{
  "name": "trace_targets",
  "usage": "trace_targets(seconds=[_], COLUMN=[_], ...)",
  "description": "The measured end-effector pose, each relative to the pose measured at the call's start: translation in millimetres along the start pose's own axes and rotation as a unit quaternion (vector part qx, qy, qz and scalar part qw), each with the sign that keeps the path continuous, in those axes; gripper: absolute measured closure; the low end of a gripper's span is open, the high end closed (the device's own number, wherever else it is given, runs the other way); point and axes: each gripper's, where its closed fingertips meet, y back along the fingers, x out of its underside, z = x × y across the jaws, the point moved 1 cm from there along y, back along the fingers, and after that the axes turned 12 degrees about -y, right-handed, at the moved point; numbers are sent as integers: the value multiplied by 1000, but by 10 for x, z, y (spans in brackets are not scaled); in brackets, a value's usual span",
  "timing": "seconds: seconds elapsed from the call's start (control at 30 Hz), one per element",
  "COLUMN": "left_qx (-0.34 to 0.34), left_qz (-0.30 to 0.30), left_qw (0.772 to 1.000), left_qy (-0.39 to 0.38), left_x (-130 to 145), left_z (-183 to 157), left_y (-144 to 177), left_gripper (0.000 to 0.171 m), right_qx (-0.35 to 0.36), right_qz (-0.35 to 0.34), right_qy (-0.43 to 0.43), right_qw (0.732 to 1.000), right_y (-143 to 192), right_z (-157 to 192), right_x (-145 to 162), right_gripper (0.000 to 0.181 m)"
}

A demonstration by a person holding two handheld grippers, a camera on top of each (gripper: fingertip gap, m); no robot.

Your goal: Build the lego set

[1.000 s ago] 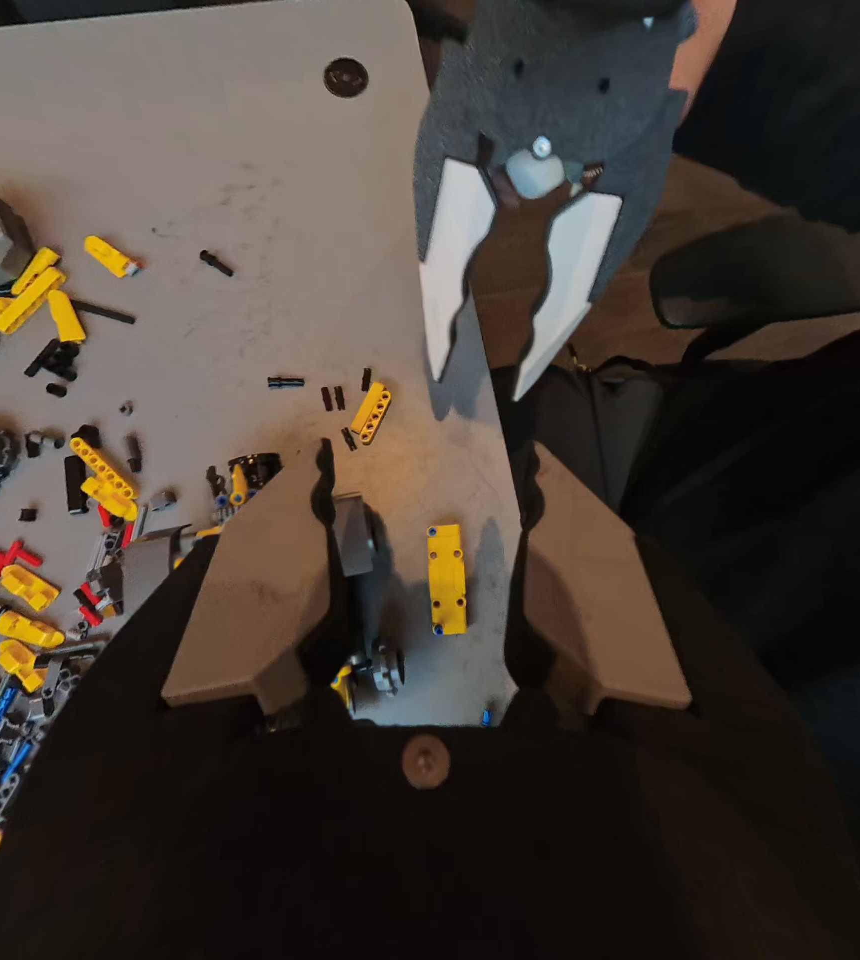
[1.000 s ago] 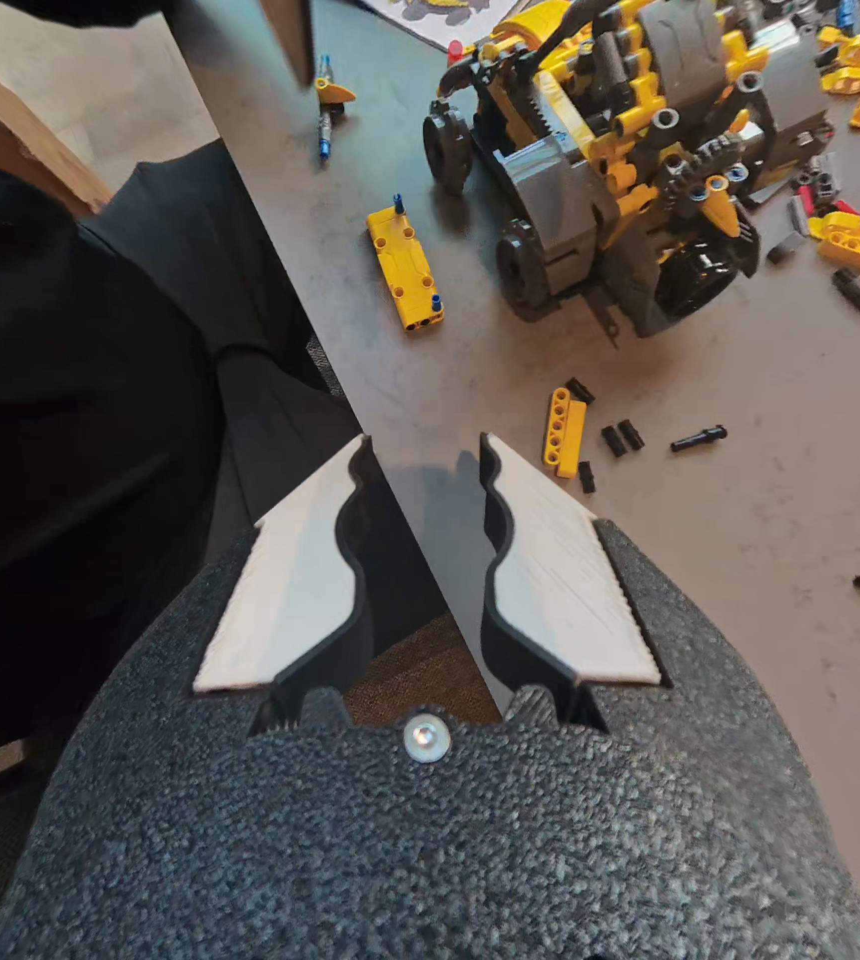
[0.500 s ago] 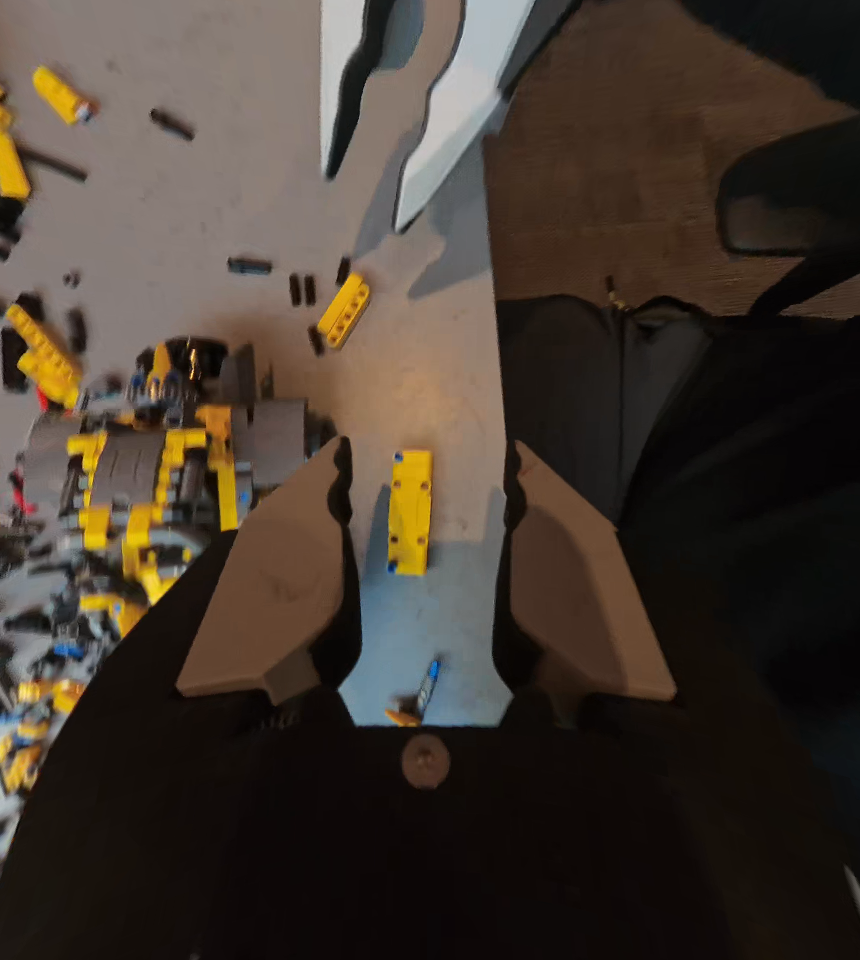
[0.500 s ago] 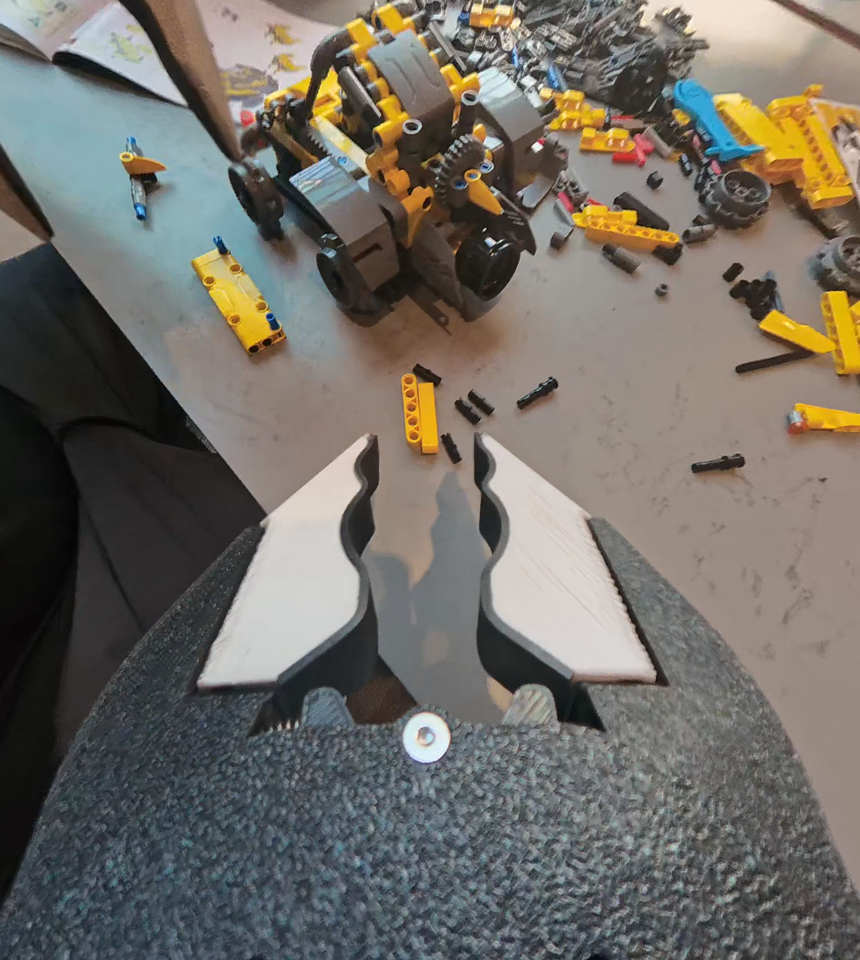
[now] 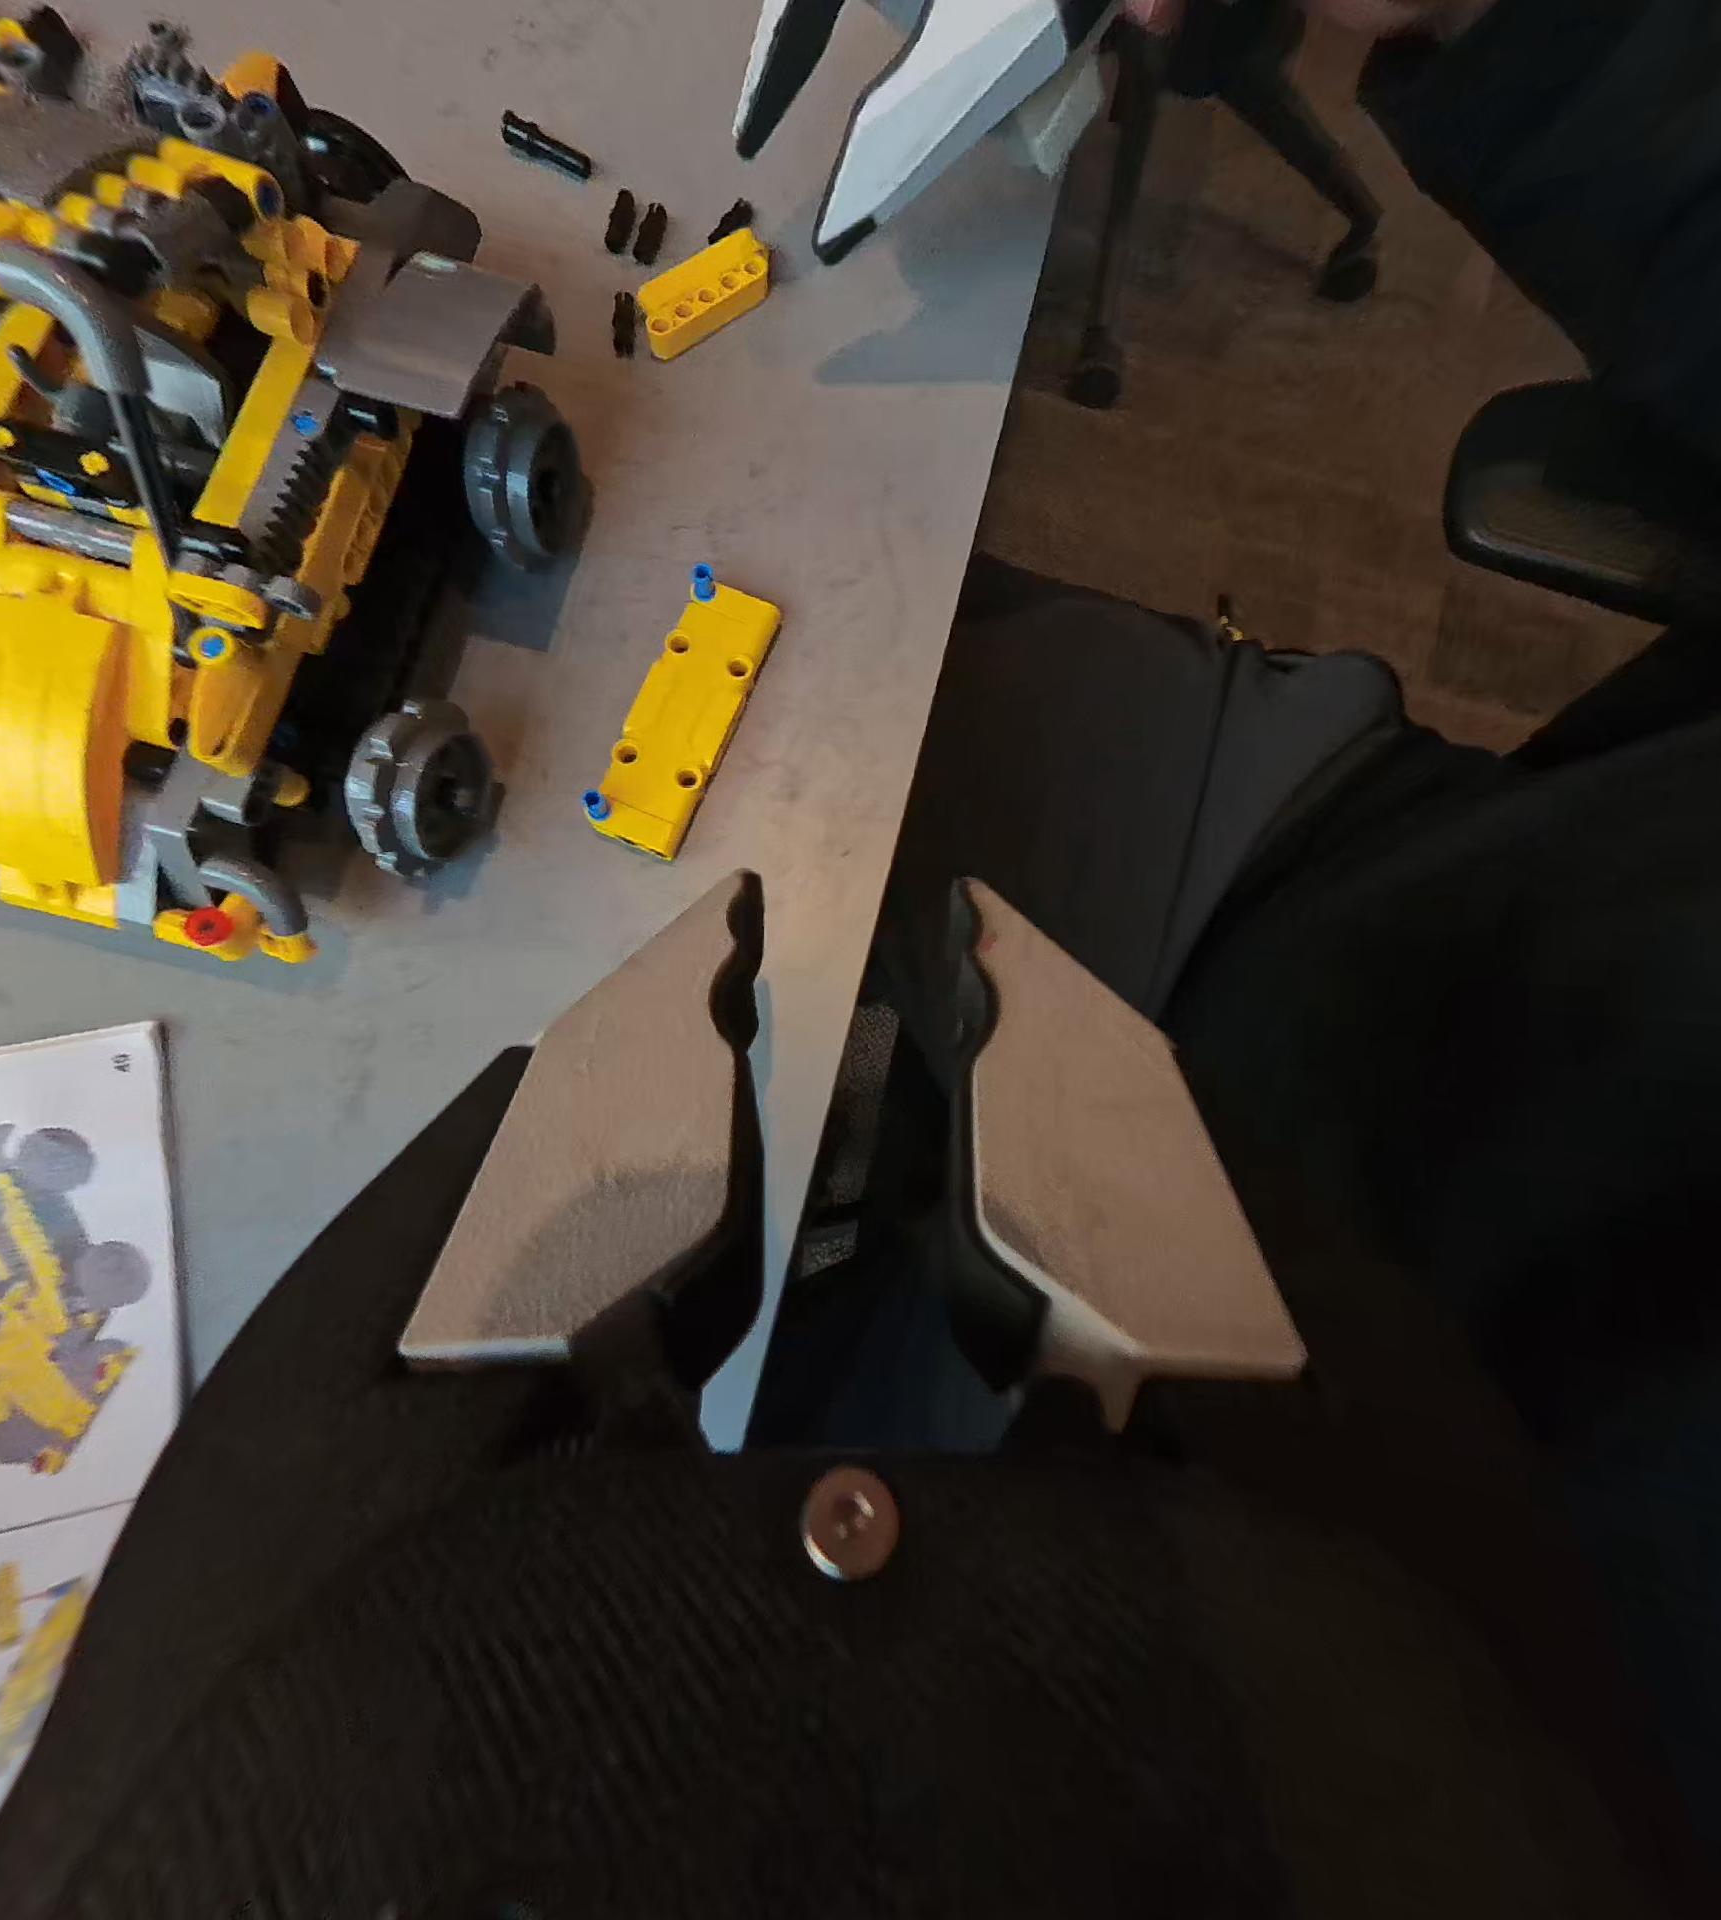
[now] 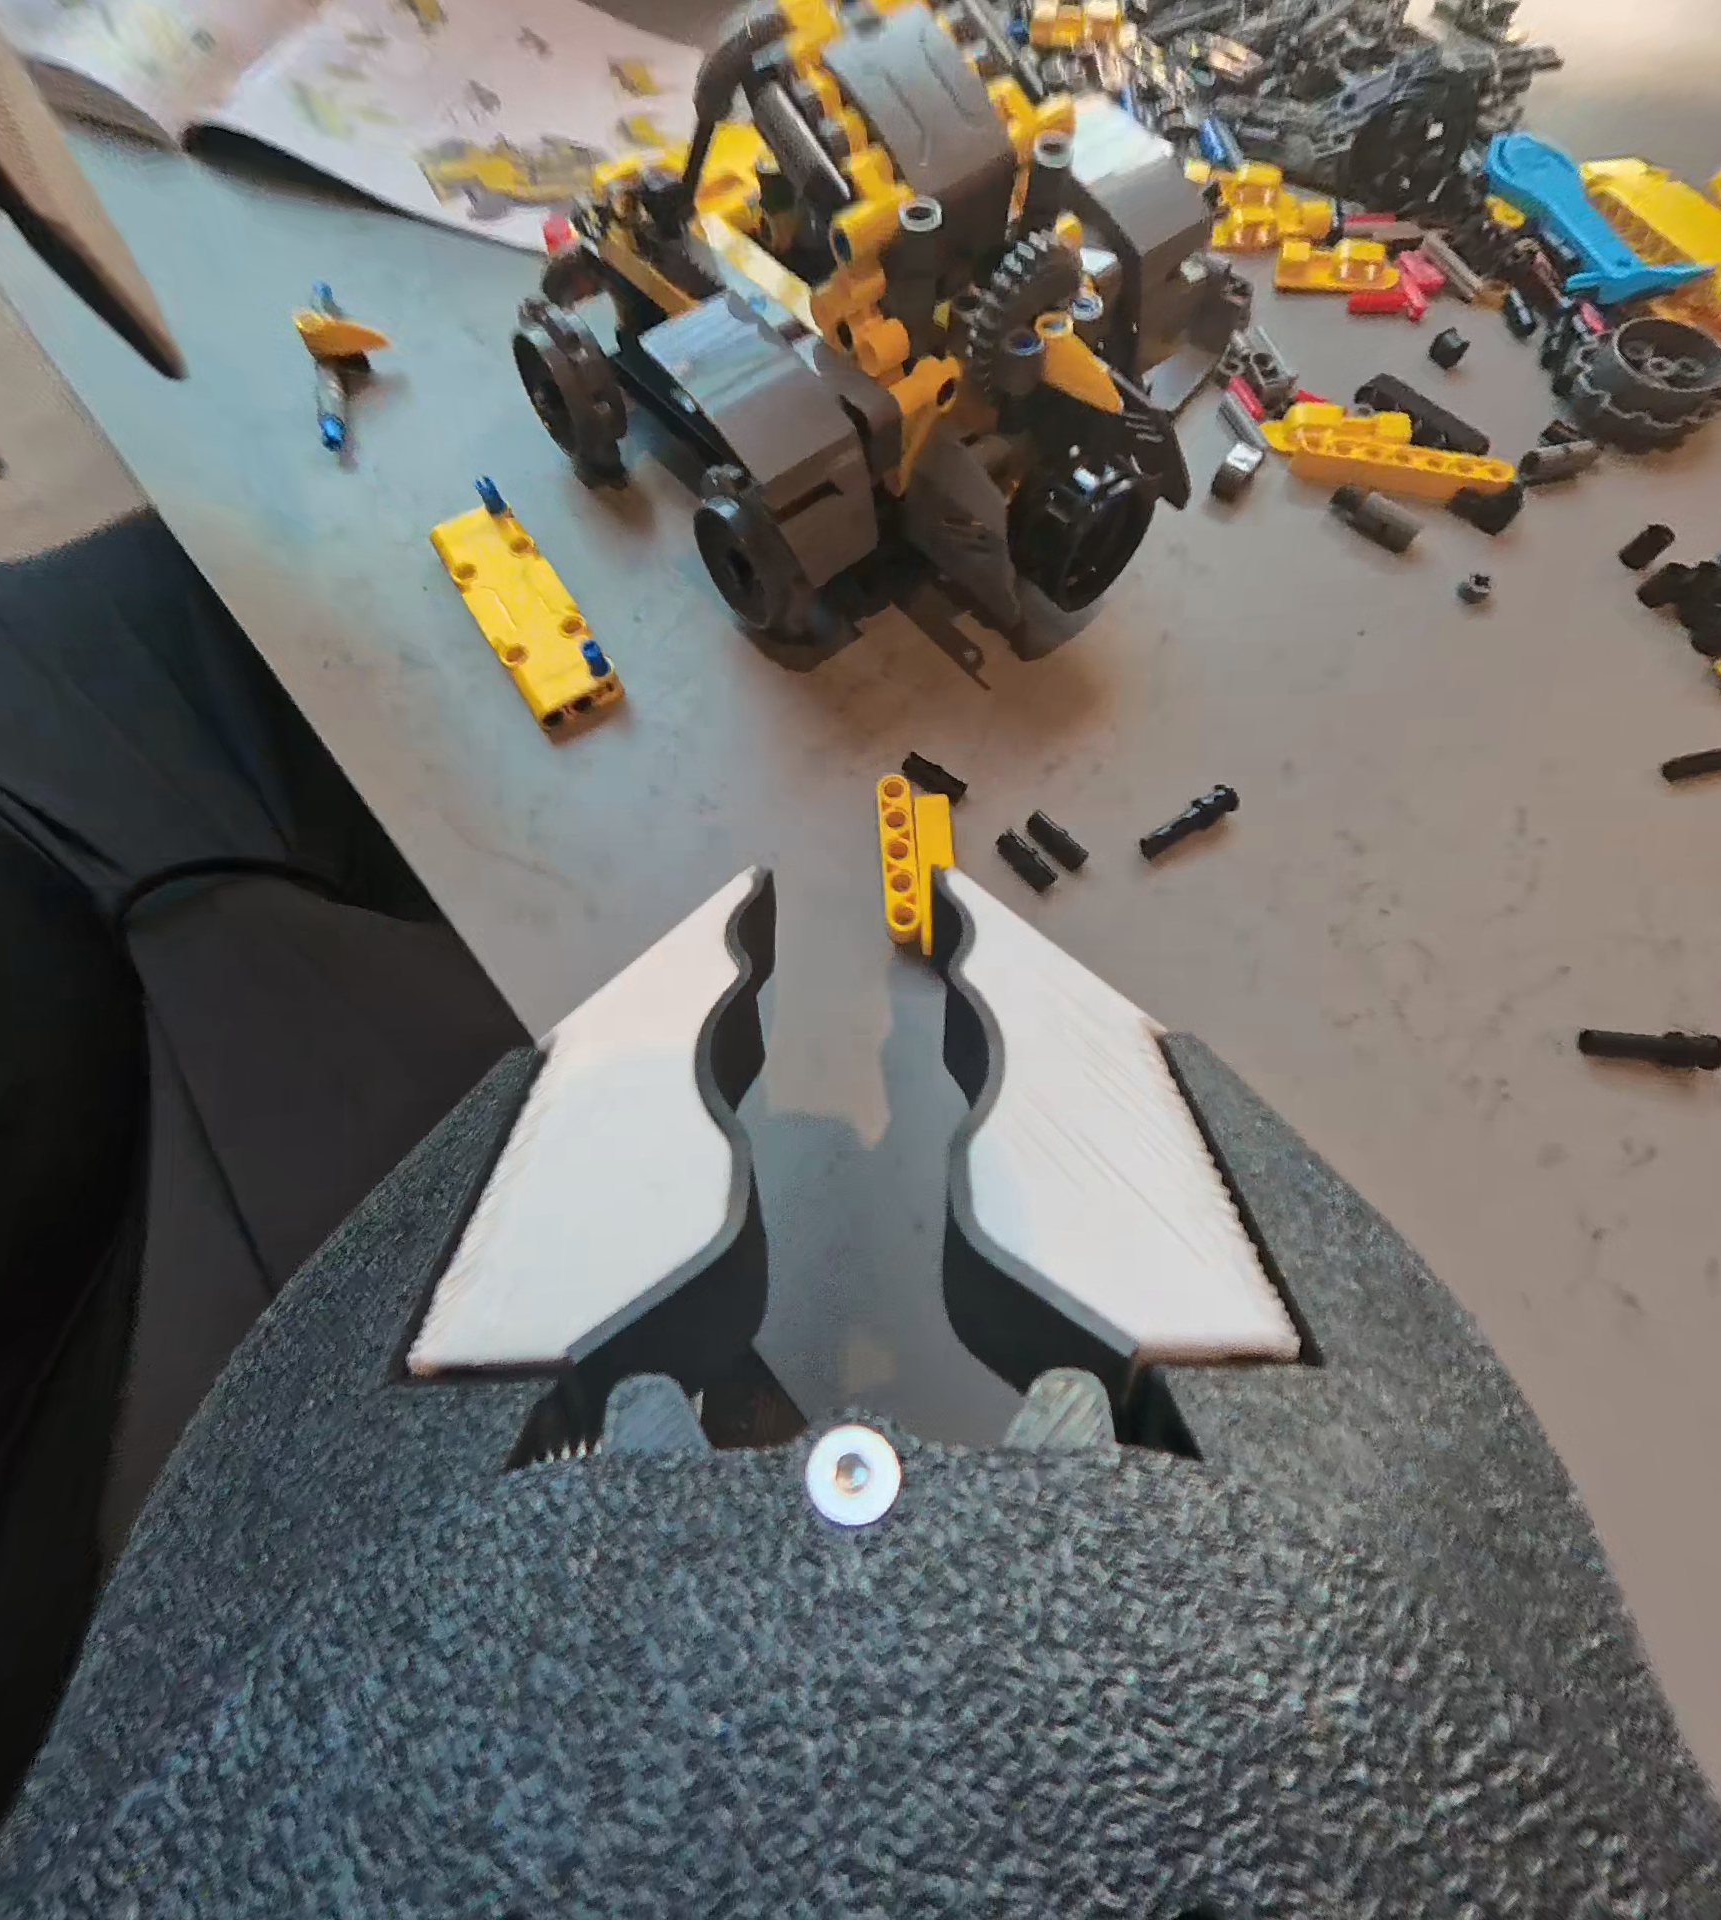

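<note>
The left tool (image 5: 861, 894) hangs over the table (image 5: 814, 499) edge with its two fingers set wide and nothing between them; one finger is above the grey top, the other above dark clothing beyond the edge. Just ahead of it, towards the model vehicle (image 5: 160, 499), lies a flat yellow panel (image 5: 684, 717) with blue pins at two corners, close beside the vehicle's grey wheels and apart from them. An open instruction booklet (image 5: 25, 1299) lies on the near side of the vehicle, to the left of the tool.

The right tool (image 6: 856, 894) is likewise spread, empty, low over the table top. Just past its fingertips lies a short yellow beam (image 6: 906, 857) with a row of holes, its near end hidden behind the tip of one finger; whether they touch cannot be told. Small black pins (image 6: 1041, 847) are scattered right beside the beam, on the side away from the table edge, with a longer black pin (image 6: 1188, 821) just past them. Farther on stands the yellow and grey vehicle, tilted, with black hubs facing the tool. Beyond the vehicle lies a heap of loose parts (image 6: 1458, 156), yellow, black, red and one blue piece (image 6: 1562, 218). A small yellow-and-blue piece (image 6: 336, 353) lies alone near the table edge, beyond the panel.
</note>
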Motion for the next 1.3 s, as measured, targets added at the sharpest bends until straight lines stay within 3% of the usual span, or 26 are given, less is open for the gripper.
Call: trace_targets(seconds=[0.17,0.27,0.33,0.43,0.6,0.7,1.07,1.3], left_qx=[9,46,47,61,49,50,50,32], left_qz=[-34,-25,-32,-63,-93,-97,-95,-92], left_qw=[999,998,997,994,990,989,987,989], left_qy=[38,35,48,68,90,104,123,110], left_x=[65,214,316,416,477,504,604,618], left_z=[-255,-538,-649,-828,-857,-859,-765,-730], left_y=[-284,-438,-492,-517,-475,-467,-471,-480], left_gripper=[141,145,147,147,148,148,148,148], right_qx=[17,66,118,140,155,178,146,112], right_qz=[-1,-10,-17,-11,-42,-27,21,-12], right_qy=[28,49,13,-82,-111,-128,-155,-174], right_qw=[999,997,993,987,981,975,977,978], right_y=[-52,118,327,546,636,570,366,296], right_z=[-5,-214,-551,-962,-1058,-1201,-1664,-1612], right_x=[-13,-4,18,175,256,326,165,39], right_gripper=[152,158,156,132,140,142,126,128])
